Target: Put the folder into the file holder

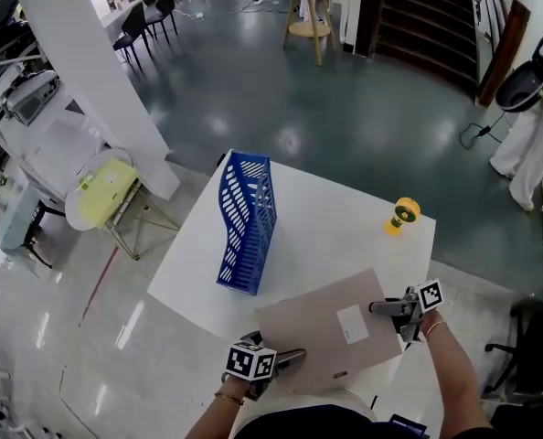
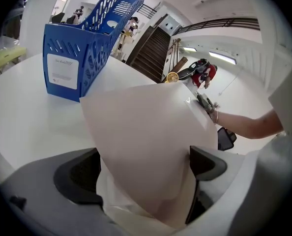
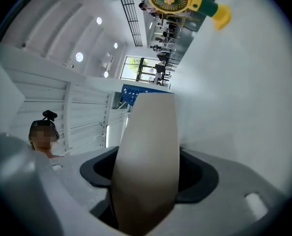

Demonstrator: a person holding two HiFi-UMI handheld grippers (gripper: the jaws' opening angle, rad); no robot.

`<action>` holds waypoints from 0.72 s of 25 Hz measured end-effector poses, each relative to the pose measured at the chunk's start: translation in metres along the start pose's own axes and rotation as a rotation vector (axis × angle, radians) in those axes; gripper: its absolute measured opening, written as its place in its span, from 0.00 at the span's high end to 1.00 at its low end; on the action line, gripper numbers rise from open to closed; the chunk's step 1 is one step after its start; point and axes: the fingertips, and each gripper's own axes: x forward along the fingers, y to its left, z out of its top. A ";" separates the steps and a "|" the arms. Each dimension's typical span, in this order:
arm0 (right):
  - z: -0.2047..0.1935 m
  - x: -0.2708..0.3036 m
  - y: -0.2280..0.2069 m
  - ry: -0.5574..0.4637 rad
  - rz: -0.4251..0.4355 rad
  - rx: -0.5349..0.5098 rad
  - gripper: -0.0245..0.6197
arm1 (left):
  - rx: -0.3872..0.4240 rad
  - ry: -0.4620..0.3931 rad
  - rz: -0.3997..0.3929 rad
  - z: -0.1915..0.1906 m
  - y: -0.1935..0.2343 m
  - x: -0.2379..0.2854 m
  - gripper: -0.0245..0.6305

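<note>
A beige folder lies on the near part of the white table, its front corner overhanging the edge. My left gripper is shut on that front corner; in the left gripper view the folder fills the gap between the jaws. My right gripper is at the folder's right edge. There the folder runs between wide-set jaws, which I read as open. The blue file holder stands upright and empty at the table's left, beyond the folder.
A small yellow fan stands near the table's far right edge. To the left of the table are a white pillar and a yellow-seated chair. Dark floor lies beyond, with a round wooden table far off.
</note>
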 end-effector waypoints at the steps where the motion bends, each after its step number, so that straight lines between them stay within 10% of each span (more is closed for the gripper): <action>1: 0.000 0.001 0.001 0.003 -0.011 0.007 0.46 | -0.002 -0.002 0.000 0.000 0.000 -0.001 0.11; 18: 0.000 0.019 0.098 0.076 -0.364 -0.097 0.52 | 0.022 -0.157 -0.125 0.007 -0.025 -0.029 0.11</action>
